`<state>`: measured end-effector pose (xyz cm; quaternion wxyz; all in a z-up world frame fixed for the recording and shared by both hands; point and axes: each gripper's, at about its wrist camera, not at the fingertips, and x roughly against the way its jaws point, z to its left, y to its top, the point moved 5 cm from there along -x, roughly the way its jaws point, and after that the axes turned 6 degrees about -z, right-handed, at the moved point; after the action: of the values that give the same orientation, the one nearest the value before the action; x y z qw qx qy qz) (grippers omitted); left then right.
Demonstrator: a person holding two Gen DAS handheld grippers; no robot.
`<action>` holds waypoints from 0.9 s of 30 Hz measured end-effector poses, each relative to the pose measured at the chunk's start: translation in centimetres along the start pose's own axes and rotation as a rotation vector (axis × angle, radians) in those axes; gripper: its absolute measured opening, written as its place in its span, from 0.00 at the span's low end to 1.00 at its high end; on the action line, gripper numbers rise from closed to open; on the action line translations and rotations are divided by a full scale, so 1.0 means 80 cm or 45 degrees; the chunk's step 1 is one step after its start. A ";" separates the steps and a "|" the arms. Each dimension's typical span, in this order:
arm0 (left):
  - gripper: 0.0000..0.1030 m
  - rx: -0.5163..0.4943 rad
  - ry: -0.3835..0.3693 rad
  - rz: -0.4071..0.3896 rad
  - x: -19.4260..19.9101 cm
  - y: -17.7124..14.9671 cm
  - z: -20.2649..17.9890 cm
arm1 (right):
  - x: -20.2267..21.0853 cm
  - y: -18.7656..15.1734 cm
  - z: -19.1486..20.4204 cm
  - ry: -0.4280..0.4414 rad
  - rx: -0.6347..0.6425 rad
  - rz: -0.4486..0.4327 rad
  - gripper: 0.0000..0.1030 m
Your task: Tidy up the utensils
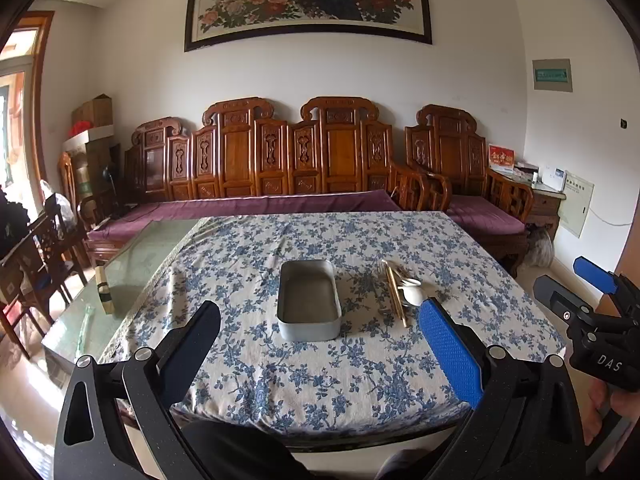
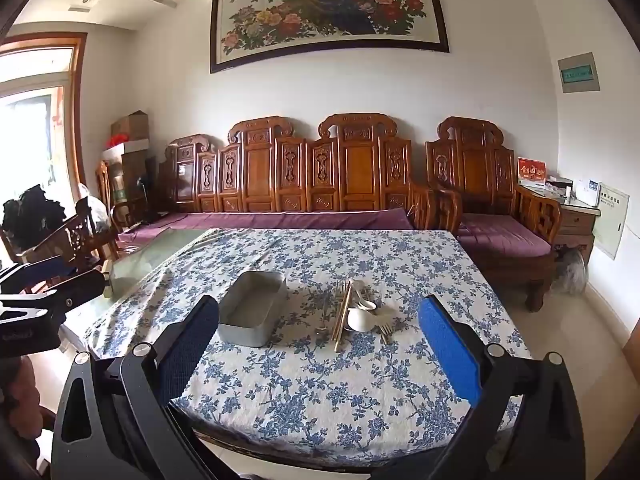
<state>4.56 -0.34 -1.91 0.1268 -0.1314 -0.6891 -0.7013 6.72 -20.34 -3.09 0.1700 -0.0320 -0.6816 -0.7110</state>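
A grey metal tray [image 1: 309, 305] [image 2: 253, 314] sits empty on the blue-flowered tablecloth [image 1: 320, 380] [image 2: 320, 392]. To its right lies a pile of utensils [image 1: 402, 292] [image 2: 356, 312]: wooden chopsticks [image 2: 343, 316], white spoons [image 2: 360, 317] and metal forks [image 2: 385, 332]. My left gripper [image 1: 320, 344] is open and empty, held above the table's near edge in front of the tray. My right gripper [image 2: 320, 344] is open and empty, near the front edge and facing the pile. It also shows at the right of the left wrist view [image 1: 592, 292].
A bare glass tabletop [image 1: 132, 276] extends left of the cloth, with a small brush [image 1: 105, 292] on it. A carved wooden sofa [image 1: 280, 160] with purple cushions stands behind the table. Wooden chairs [image 1: 44, 256] stand at the left.
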 end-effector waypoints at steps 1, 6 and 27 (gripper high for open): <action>0.94 0.000 0.000 0.000 0.000 0.000 0.000 | 0.000 0.000 0.000 0.000 0.000 0.000 0.98; 0.94 0.000 0.001 -0.001 0.000 0.000 0.000 | 0.000 0.000 0.000 0.000 0.000 -0.002 0.98; 0.94 -0.010 -0.016 -0.019 0.018 0.015 -0.006 | 0.005 0.009 0.004 -0.007 0.011 -0.010 0.98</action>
<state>3.64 -0.84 -0.29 0.1167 -0.1312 -0.6880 -0.7041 6.50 -20.10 -2.25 0.1654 -0.0303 -0.6853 -0.7085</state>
